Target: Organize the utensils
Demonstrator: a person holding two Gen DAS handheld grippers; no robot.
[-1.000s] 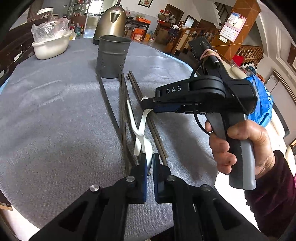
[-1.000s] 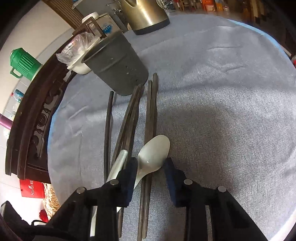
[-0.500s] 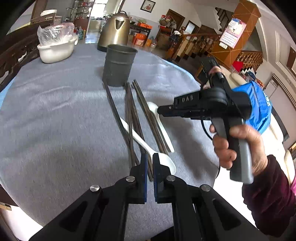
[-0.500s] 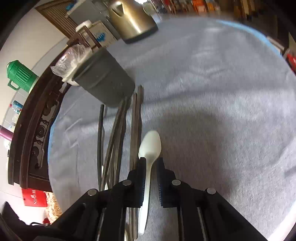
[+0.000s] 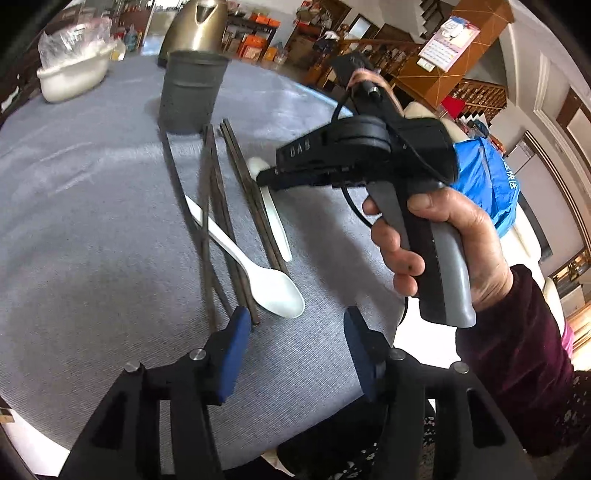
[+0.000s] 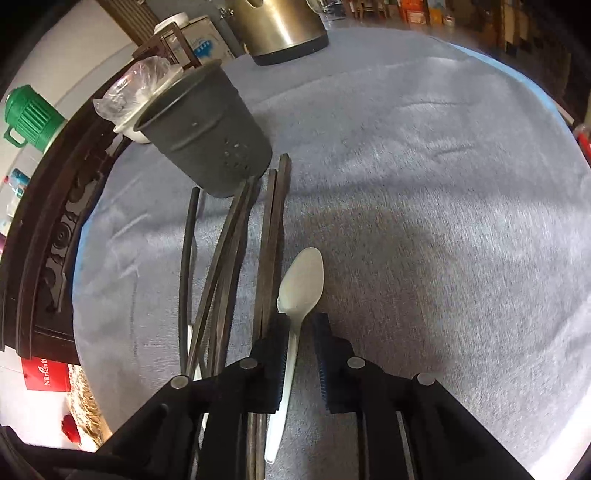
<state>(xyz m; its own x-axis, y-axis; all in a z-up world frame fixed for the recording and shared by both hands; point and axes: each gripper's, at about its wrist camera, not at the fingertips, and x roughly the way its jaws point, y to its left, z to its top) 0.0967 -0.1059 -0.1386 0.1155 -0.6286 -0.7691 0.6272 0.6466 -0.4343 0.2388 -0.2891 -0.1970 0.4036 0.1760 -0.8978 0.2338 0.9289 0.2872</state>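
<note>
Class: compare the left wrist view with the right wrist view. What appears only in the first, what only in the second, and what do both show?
Only the left wrist view shows the right hand, the blue bag, the wall calendar and the left gripper, jaws open. Only the right wrist view shows the green jug and the right gripper, jaws open around a spoon handle. Both show the grey utensil holder, dark chopsticks, white spoons, kettle and grey tablecloth.

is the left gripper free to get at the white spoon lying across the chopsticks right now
Probably yes. The left gripper is open with the near spoon's bowl lying bare just ahead of its fingers; only the chopsticks under its handle crowd it. The right gripper straddles the other spoon.
</note>
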